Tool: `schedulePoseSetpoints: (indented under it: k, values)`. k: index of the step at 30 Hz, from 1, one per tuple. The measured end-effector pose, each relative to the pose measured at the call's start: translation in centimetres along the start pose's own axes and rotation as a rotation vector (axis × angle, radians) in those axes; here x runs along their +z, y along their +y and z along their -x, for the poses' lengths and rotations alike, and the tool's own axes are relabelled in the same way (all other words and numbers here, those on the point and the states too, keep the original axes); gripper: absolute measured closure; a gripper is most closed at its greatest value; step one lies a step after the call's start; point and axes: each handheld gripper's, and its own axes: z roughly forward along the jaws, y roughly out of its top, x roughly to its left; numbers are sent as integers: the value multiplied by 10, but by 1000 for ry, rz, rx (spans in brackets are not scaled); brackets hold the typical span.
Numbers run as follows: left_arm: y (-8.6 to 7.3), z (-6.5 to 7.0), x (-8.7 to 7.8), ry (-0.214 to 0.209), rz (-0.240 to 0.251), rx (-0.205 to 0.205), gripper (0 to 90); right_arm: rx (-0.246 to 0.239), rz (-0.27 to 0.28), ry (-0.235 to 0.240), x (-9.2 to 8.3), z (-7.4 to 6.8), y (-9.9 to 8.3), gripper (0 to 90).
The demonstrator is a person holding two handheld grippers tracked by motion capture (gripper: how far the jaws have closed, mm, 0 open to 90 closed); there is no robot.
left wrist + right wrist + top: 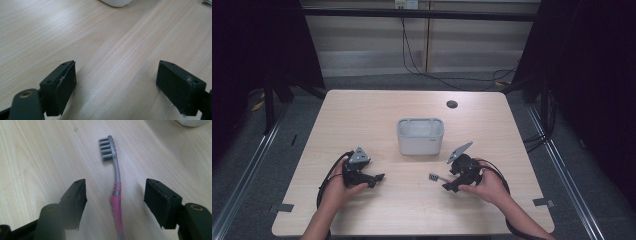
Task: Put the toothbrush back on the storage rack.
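Black gripper (115, 202), ribbed pink-grey toothbrush (116, 195), woodgrain table (37, 157)

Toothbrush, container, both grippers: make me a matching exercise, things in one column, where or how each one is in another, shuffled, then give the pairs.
Things:
1. toothbrush
2. white container
3. left gripper
4. right gripper

Descriptions:
A. open over bare wood
B. stands at the table's middle
C. pink handle, grey bristles, lying flat on the table
D. open, jaws either side of a handle, not touching it

Pairs: 1-C, 2-B, 3-A, 4-D
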Motion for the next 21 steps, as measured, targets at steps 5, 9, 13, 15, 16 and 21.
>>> schedulePoseSetpoints:
  k: [5, 9, 13, 15, 16, 21]
  values:
    - [0, 0, 0, -1, -1, 1, 162, 16, -23, 4, 5, 1, 5, 413]
    - [0, 0, 0, 0, 0, 0, 162, 14, -44, 2, 7, 0, 7, 447]
    - [0, 0, 0, 0, 0, 0, 162, 17, -73, 7, 8, -1, 13, 486]
    - [0, 0, 0, 0, 0, 0, 162, 17, -87, 8, 10, 0, 15, 507]
    - [0, 0, 0, 0, 0, 0, 162, 17, -87, 8, 10, 0, 15, 507]
    - [0, 0, 0, 0, 0, 0, 162, 15, -126, 5, 13, 0, 20, 557]
